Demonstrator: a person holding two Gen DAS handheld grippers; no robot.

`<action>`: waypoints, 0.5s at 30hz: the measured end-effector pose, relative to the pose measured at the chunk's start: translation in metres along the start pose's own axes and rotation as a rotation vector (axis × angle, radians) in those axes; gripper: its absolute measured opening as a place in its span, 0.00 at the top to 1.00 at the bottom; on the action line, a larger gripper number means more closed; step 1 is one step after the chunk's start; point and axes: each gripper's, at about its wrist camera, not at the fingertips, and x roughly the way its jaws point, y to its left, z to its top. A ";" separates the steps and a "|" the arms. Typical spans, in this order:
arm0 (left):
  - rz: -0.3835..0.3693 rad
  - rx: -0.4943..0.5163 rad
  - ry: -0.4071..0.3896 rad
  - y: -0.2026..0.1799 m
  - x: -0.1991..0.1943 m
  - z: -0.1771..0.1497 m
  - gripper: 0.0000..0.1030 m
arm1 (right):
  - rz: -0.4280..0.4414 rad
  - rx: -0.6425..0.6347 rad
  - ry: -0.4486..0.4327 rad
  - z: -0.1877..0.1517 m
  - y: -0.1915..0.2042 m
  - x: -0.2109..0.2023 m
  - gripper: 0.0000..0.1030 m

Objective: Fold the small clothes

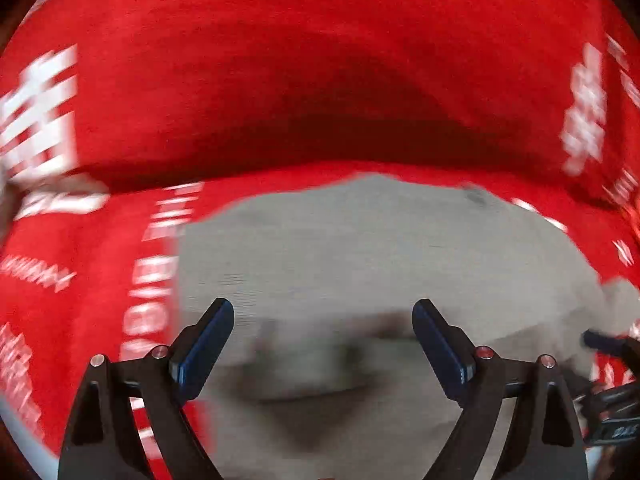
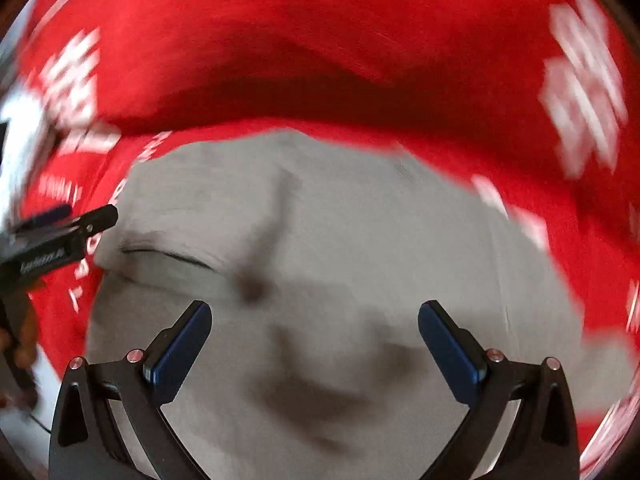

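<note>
Below both claws lies a grey garment (image 2: 340, 240), spread over a red cloth (image 2: 320, 40) printed with white lettering that covers the worktop. Both views are smeared by motion, so fine detail is lost.

The left claw (image 1: 323, 322) stands wide, its 2 blue pads (image 1: 206, 340) well apart, with nothing between them; it hangs above the garment's near part, apart from the fabric. The right claw (image 2: 315, 324) is equally wide and empty, pointing steeply down at the garment's middle, where soft creases and a dark spot show.

The right view catches the left claw at the far left edge, near the garment's corner, where a doubled edge with a dark seam suggests 1 fold is already laid. The left view shows part of the right claw at the far right edge.

Both claws likely sit wide so each can take a fresh edge for the next fold. The garment looks limp and thin, so a shallow pinch could slip, and the red cloth below might get caught with it.
</note>
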 end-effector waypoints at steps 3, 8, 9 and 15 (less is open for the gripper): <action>0.141 -0.105 0.054 0.061 0.003 -0.010 0.11 | -0.097 -0.296 -0.016 0.019 0.064 0.029 0.00; 0.178 -0.173 0.168 0.097 0.031 -0.030 0.11 | -0.299 -0.531 -0.052 0.026 0.106 0.062 0.29; 0.170 -0.168 0.174 0.098 0.034 -0.034 0.11 | -0.314 -0.526 -0.042 0.031 0.105 0.067 0.85; 0.158 -0.151 0.155 0.085 0.044 -0.034 0.11 | 0.035 0.184 -0.046 0.030 -0.017 0.028 0.94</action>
